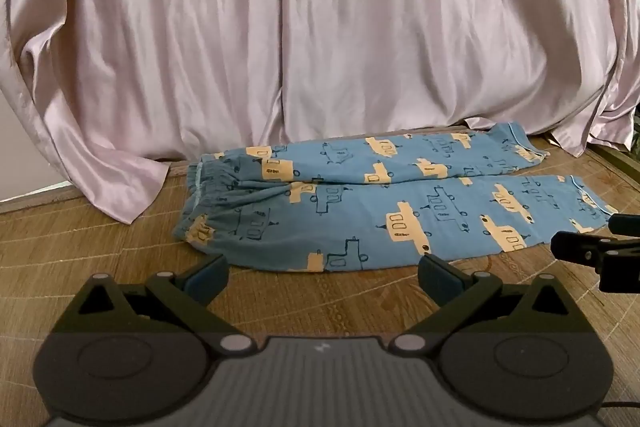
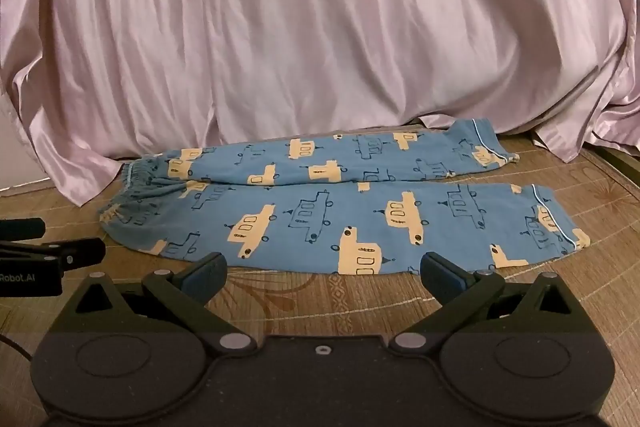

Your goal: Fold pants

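Both grippers hung w/ jaws spread wide, gripping nothing: left gripper (image 1: 322,273) and right gripper (image 2: 322,269) sat side by side. The blue pants (image 2: 340,211) lay flat on the woven mat (image 2: 280,303), just ahead of the fingertips, waistband to the left, cuffs right, pink drape (image 1: 320,27) behind.

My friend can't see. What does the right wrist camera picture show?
Blue pants with yellow cars lie flat on a woven mat, waistband to the left and both legs stretching right. The right gripper sits just in front of them, jaws wide open and empty. A pink curtain hangs behind.
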